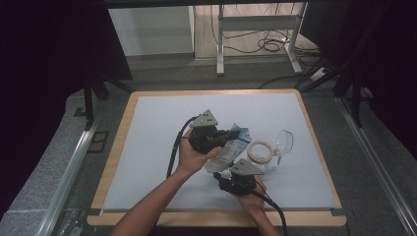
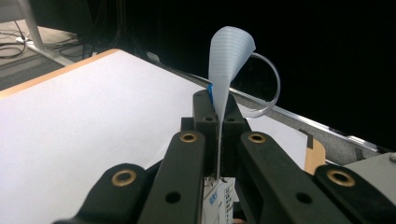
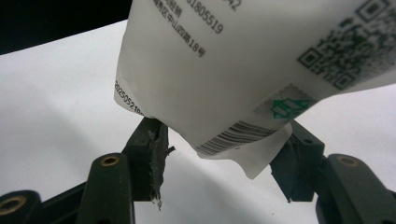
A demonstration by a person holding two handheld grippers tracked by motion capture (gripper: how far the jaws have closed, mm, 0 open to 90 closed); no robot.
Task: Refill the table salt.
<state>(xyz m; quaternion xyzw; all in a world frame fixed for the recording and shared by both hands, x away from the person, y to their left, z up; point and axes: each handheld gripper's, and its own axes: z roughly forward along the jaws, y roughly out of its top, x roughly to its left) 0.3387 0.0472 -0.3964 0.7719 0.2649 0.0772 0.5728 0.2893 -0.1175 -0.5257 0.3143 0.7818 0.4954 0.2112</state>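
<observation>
A white printed pouch (image 1: 230, 150) hangs above the pale grey mat (image 1: 147, 147) between my two grippers. The left gripper (image 1: 229, 134) comes in from the left and is shut on the pouch's flat top edge; in the left gripper view the thin edge (image 2: 229, 51) curls up out of the closed jaws (image 2: 217, 100). The right gripper (image 1: 227, 170) reaches in from the near side. Its jaws (image 3: 224, 140) stand wide around the pouch's bottom end (image 3: 233, 60), with both pads pressing on its sides by the barcode.
A beige tape ring (image 1: 260, 151) lies on the mat just right of the pouch. A clear cup (image 1: 283, 142) lies on its side beyond it, its rim (image 2: 275, 88) visible behind the pouch. The wooden table edge (image 1: 216, 219) runs along the near side.
</observation>
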